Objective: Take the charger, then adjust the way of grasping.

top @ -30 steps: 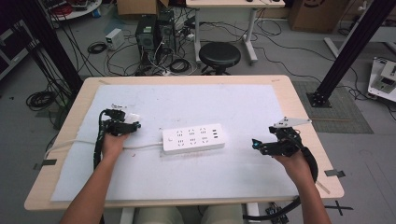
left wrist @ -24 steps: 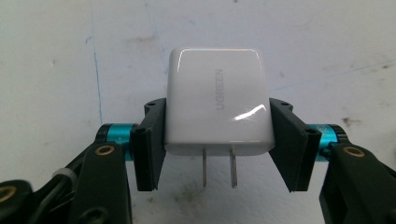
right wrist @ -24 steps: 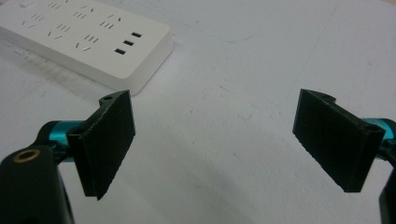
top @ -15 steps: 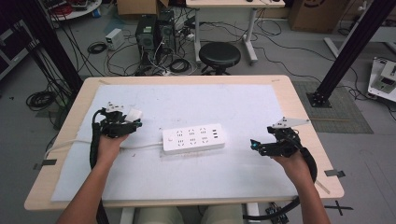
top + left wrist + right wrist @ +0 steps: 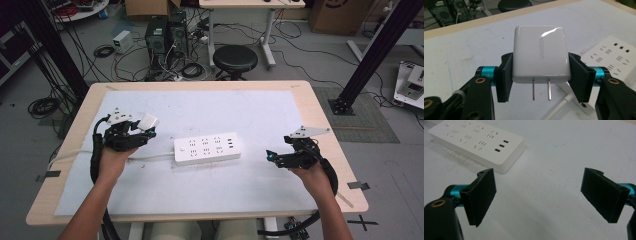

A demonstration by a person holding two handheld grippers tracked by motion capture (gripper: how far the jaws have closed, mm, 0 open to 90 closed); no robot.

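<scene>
The left gripper [image 5: 540, 77] is clamping a white charger [image 5: 540, 56] by its two flat sides, the pads [image 5: 504, 80] pressing on the glossy shell while the two metal prongs [image 5: 541, 90] are hanging free below it; in the high view the left gripper [image 5: 142, 131] is holding the charger [image 5: 148, 121] above the table's white mat [image 5: 260, 115], left of the power strip [image 5: 208, 149] and clear of it; the right gripper [image 5: 539, 195] is hovering with its jaws spread wide and nothing between them, near the strip's far end but not touching it. The likely trouble is starting at the grip: the shell is smooth and is sticking well out beyond the pads, so a push against a socket could be pivoting or sliding it in the jaws; prongs meeting the strip at a tilt, or off the slots, would probably be jamming or scraping the face; and with the right gripper not pinning the strip, the strip may be skidding on the mat, its cord [image 5: 150, 159] tugging it askew, instead of taking the plug.
</scene>
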